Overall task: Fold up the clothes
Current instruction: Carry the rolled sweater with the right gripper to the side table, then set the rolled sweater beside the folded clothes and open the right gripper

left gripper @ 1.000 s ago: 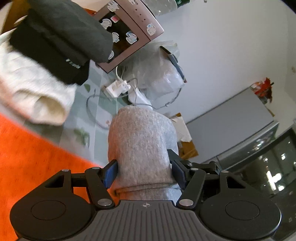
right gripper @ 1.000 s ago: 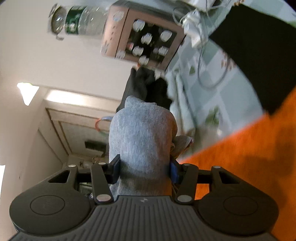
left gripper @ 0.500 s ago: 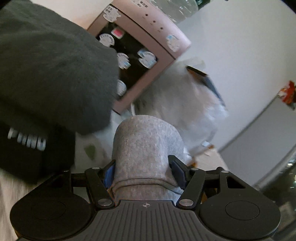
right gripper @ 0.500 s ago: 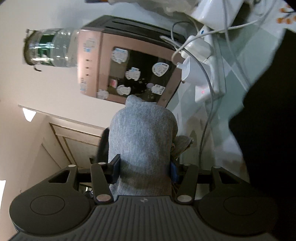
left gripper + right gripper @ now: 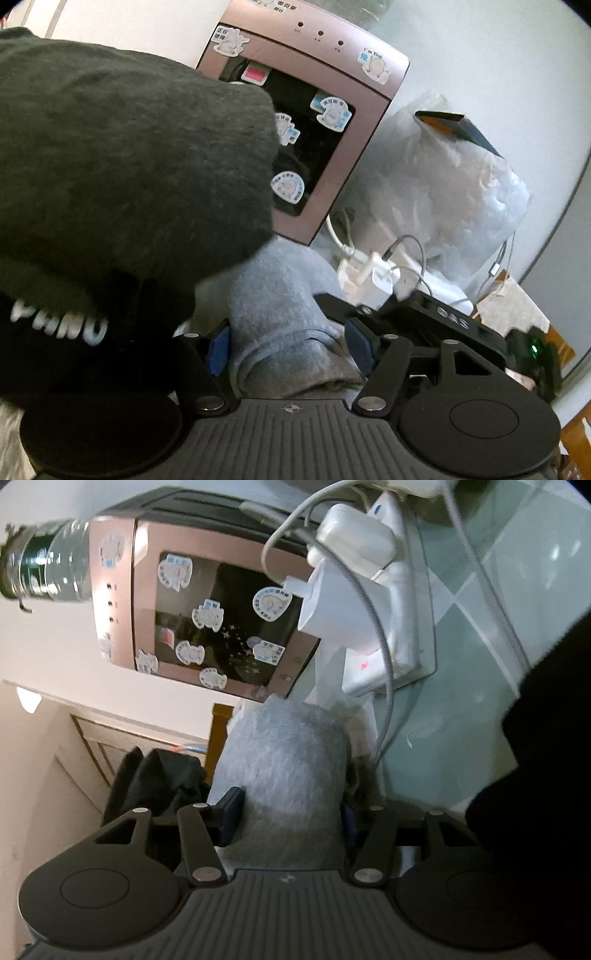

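At the back of the table, close to a pink appliance (image 5: 314, 122) covered in stickers, both grippers carry one folded grey garment (image 5: 284, 314) toward a stack of dark clothes (image 5: 129, 177). Left gripper (image 5: 288, 343): blue pads on either side of the grey roll, jaws have just been opening a little, cloth between them and looks to be touching both pads, so I read it as gripped, maybe loosening. Right gripper (image 5: 288, 812): same, grey garment (image 5: 288, 771) filling the gap, jaws just opened slightly, fabric between the pads. Progress, as a judgement: the grey piece looks fully folded and is at the put-down stage; dark garments already stacked, one with white lettering (image 5: 59, 321). Left to do is setting the grey one down beside or on the pile and releasing; cannot tell if more clothes remain. Surface: pale green checked tablecloth (image 5: 480, 620), with a white power strip (image 5: 391, 635), chargers and cables right next to the drop spot, a snag risk. Room: white wall, a clear plastic bag (image 5: 461, 206) beside the appliance, a water bottle (image 5: 48, 561) on its top.
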`<state>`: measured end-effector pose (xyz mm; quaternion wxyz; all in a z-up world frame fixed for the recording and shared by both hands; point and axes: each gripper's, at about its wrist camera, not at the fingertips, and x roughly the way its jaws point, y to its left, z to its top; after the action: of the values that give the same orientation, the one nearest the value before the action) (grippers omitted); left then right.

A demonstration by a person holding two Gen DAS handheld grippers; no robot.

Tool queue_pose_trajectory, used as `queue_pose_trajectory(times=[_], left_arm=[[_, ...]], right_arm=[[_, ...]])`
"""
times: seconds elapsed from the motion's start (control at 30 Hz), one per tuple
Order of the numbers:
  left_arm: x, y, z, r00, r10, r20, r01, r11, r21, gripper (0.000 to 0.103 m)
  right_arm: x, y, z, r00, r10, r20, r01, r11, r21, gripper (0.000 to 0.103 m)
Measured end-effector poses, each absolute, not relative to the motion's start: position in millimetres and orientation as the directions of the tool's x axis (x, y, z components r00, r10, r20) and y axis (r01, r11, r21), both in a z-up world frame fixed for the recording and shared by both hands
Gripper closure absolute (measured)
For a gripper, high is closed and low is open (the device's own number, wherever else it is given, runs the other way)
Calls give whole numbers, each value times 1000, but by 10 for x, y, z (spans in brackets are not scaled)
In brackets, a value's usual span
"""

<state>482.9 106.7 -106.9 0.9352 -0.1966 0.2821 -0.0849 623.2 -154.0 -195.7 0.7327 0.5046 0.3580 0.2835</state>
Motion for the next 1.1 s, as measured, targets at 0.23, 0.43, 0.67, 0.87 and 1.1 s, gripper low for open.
queue_pose_trajectory(times=[0.23,0.43,0.67,0.87,1.1], left_arm=[[4420,1077,-879,773,-333,-540,74,893,-444,28],[3877,1139,-672,732,-377,-567,124,893,-433,28],[3274,1319,-412,707,-358,-609,123,911,-393,28],[2823,1477,-162,716,-306,-628,103,935,-339,27],[2181,1561,203,745,-221,-629,58,962,-268,21]], right_arm=[[6167,-1490,-1627,585,710,-391,-77,529,845,37],[5909,-1614,-1355,581,659,-477,-83,631,771,35],[5626,-1668,-1505,567,655,-499,16,598,801,44],[5529,-1512,-1649,573,680,-456,136,471,872,57],[5396,-1372,-1450,583,637,-505,95,563,821,51]])
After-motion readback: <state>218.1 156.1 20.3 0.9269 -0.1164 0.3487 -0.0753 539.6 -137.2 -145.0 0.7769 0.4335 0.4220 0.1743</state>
